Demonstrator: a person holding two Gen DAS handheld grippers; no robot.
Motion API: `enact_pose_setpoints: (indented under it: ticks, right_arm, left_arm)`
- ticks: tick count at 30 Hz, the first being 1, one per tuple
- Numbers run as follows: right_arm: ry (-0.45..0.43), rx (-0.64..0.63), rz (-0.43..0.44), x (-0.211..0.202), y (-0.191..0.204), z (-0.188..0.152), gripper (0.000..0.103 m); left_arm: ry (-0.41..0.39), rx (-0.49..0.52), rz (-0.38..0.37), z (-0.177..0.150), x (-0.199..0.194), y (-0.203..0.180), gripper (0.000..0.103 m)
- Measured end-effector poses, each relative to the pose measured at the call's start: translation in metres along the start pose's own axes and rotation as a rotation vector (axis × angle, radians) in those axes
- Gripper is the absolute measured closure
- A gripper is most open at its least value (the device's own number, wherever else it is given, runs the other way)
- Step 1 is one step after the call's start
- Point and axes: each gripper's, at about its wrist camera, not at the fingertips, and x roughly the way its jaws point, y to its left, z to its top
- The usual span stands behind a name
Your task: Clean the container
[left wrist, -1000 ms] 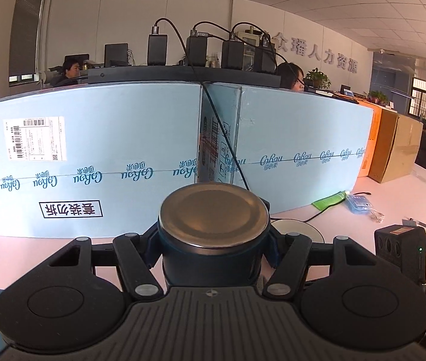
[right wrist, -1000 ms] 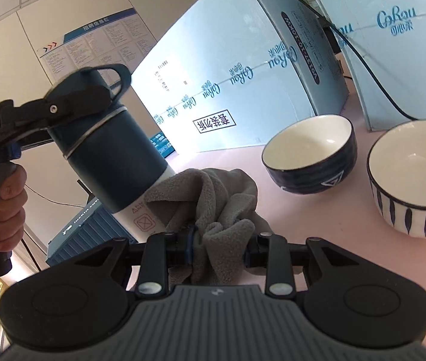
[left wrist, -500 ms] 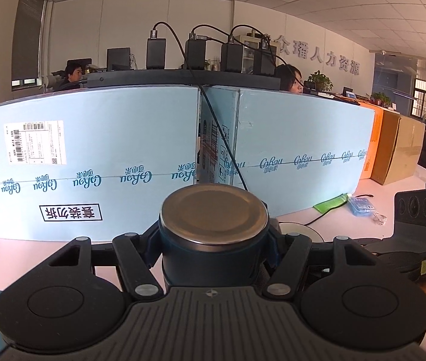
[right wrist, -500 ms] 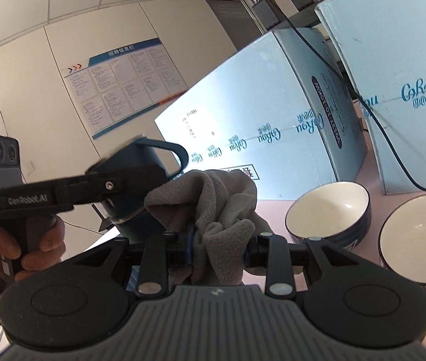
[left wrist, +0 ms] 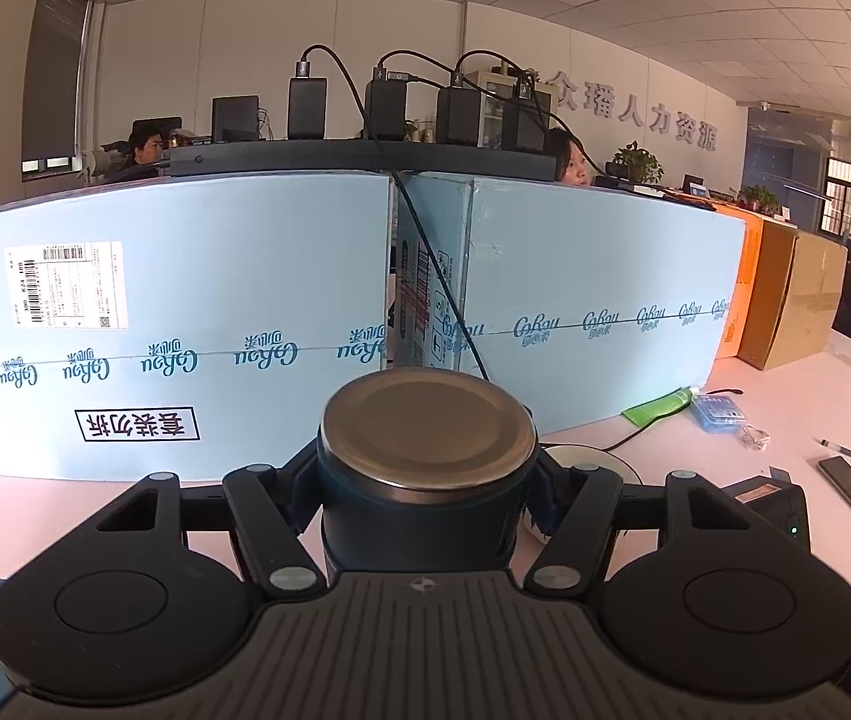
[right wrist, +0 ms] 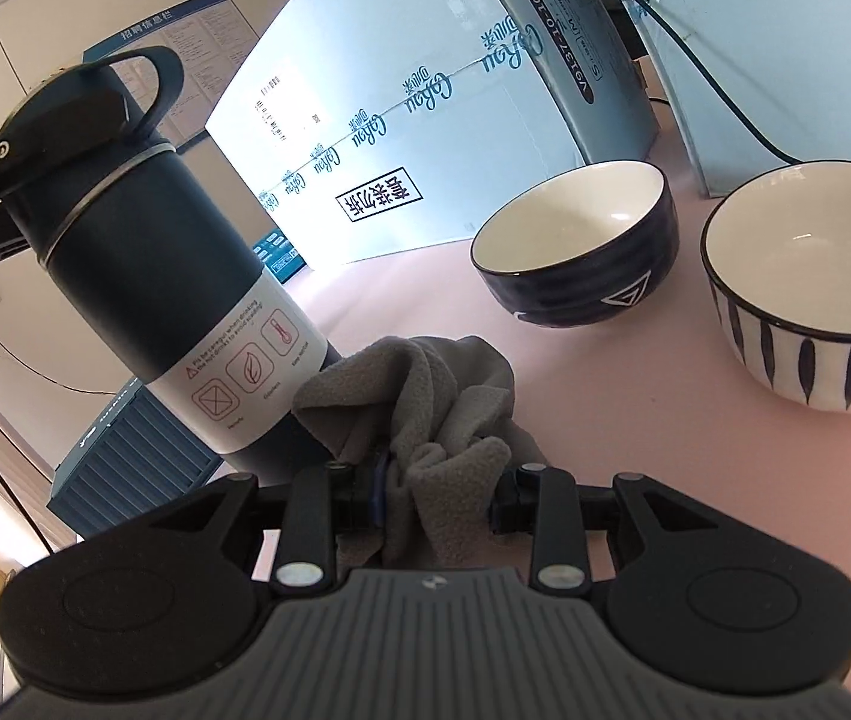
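- Flask (right wrist: 155,276), dark blue, tilted and off the pink table (right wrist: 635,450): left gripper (left wrist: 425,480) clamps its upper body, base toward the cloth, likely to expose the lower wall for wiping.
- Cloth (right wrist: 425,414), grey, bunched between the right gripper (right wrist: 434,495) fingers at a narrow gap; its front fold touches the flask just ahead-left.
- Two bowls (right wrist: 581,252) ahead-right, well apart from the flask.

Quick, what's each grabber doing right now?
Left gripper: closed on the flask.
Right gripper: closed on the grey cloth.
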Motion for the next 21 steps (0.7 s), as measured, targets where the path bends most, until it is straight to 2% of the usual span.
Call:
enact_pose_setpoints:
  ticks: [13, 17, 21]
  right_arm:
    - [-0.227, -0.011, 0.146, -0.040, 0.027, 0.041, 0.069]
    - [-0.222, -0.014, 0.144, -0.035, 0.027, 0.041, 0.069]
    - [-0.168, -0.008, 0.098, -0.023, 0.022, 0.031, 0.069]
  left_arm:
    - [0.008, 0.018, 0.019, 0.000, 0.001, -0.003, 0.043]
    - [0.010, 0.015, 0.029, -0.001, 0.001, -0.003, 0.043]
    - [0.011, 0.019, 0.033, -0.001, 0.001, -0.002, 0.043]
